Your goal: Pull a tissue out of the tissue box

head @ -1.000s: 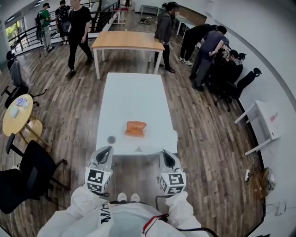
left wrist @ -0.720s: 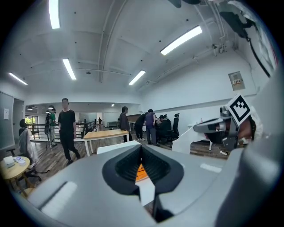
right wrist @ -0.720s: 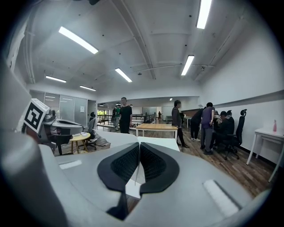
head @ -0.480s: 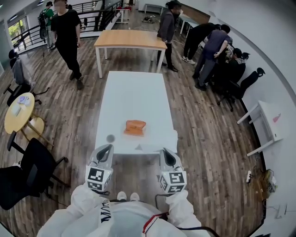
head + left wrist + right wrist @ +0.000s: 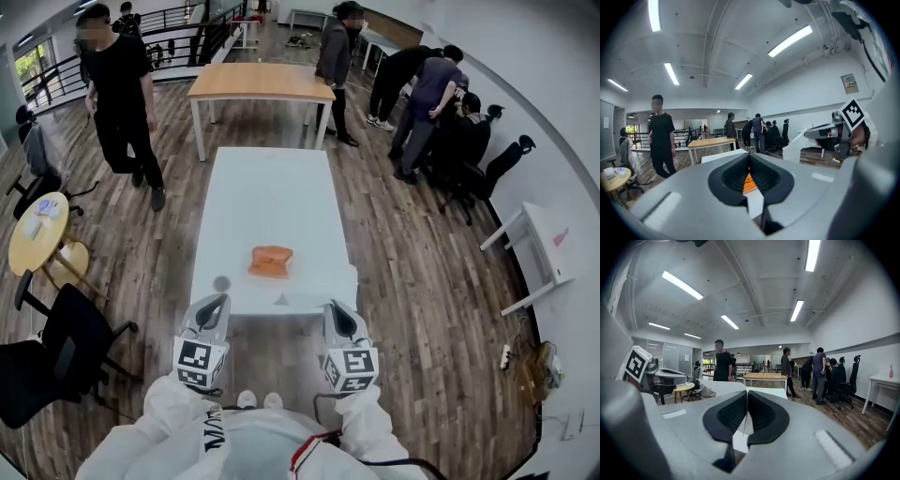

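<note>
left gripper (image 5: 215, 303) and right gripper (image 5: 335, 308) held side by side, pointing forward; right jaws closed, left seemingly closed too.

The tissue box (image 5: 272, 261) lies on the long table (image 5: 272, 187) towards its near end, with a small round object (image 5: 222, 282) just to its left by the near left corner. The left gripper (image 5: 216, 303) and the right gripper (image 5: 335, 309) sit side by side, apart, just before the table's near edge. Behind the long table stands a second table (image 5: 258, 82); a standing person (image 5: 120, 94), a round side table (image 5: 36, 230) and an office chair (image 5: 56, 352) are to the left, a group of people (image 5: 427, 98) to the right
</note>
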`<move>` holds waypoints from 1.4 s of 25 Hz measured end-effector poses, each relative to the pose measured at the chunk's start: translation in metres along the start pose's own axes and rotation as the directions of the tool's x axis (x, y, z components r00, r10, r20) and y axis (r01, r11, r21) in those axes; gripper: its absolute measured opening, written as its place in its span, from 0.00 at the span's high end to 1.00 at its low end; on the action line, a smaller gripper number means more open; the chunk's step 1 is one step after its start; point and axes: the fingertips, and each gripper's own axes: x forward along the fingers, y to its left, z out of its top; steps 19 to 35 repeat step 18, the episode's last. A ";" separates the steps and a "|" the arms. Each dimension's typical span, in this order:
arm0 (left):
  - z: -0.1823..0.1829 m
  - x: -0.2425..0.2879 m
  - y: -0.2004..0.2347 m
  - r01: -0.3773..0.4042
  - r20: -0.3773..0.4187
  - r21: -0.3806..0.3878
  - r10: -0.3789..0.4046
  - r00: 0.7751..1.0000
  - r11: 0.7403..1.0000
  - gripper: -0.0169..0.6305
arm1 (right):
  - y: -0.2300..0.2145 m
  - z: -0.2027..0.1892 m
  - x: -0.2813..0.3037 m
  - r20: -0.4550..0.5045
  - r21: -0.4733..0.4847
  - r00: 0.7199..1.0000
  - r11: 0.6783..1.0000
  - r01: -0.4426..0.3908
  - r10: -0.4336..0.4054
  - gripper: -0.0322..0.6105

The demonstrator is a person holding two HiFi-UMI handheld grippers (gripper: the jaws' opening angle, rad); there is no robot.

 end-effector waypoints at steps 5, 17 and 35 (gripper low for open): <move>0.000 0.001 0.001 0.001 -0.002 -0.001 -0.001 1.000 1.000 0.97 | 0.000 0.000 0.001 -0.005 0.000 1.000 1.000 0.000 0.000 0.95; -0.003 0.001 0.003 -0.006 -0.008 -0.005 0.006 1.000 1.000 0.97 | -0.001 -0.002 0.003 -0.010 0.004 1.000 1.000 -0.002 0.002 0.95; -0.003 0.000 0.003 -0.007 -0.008 -0.005 0.007 1.000 1.000 0.97 | 0.000 -0.002 0.004 -0.010 0.004 1.000 1.000 -0.003 0.003 0.95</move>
